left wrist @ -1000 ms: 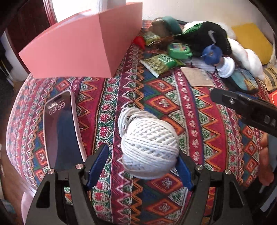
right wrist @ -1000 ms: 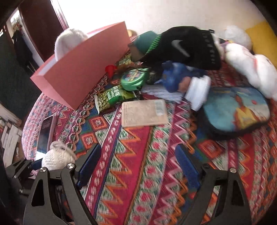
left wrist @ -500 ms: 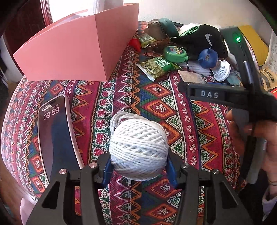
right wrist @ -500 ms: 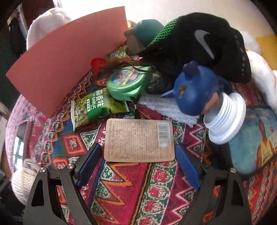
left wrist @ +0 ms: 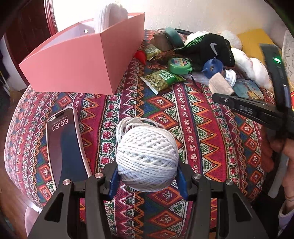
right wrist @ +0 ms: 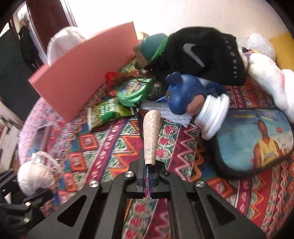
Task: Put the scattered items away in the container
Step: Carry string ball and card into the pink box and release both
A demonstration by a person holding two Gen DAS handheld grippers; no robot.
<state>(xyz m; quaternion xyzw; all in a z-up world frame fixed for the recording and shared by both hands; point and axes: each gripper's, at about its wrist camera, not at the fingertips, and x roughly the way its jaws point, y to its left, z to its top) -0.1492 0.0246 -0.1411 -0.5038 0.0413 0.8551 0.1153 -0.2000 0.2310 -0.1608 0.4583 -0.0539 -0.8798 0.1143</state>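
My left gripper (left wrist: 147,179) is shut on a white ball of string (left wrist: 147,156), held just above the patterned cloth. The ball also shows in the right wrist view (right wrist: 35,177). My right gripper (right wrist: 148,181) is shut on a thin beige card packet (right wrist: 151,137), held on edge above the cloth; the packet shows in the left wrist view (left wrist: 220,83) too. The pink box (left wrist: 77,62) stands open at the back left, with a white cloth (left wrist: 112,15) inside. In the right wrist view the box (right wrist: 82,73) is at upper left.
A phone (left wrist: 65,147) lies left of the ball. Beyond lie a green snack bag (left wrist: 161,79), a green tape measure (left wrist: 179,65), a black Nike shoe (right wrist: 200,53), a blue figure on a white lid (right wrist: 185,95), a printed pouch (right wrist: 253,139) and white plush toys (right wrist: 270,77).
My right gripper has shut on the beige packet and lifted it on edge off the cloth. My left gripper keeps hold of the string ball and has risen slightly.
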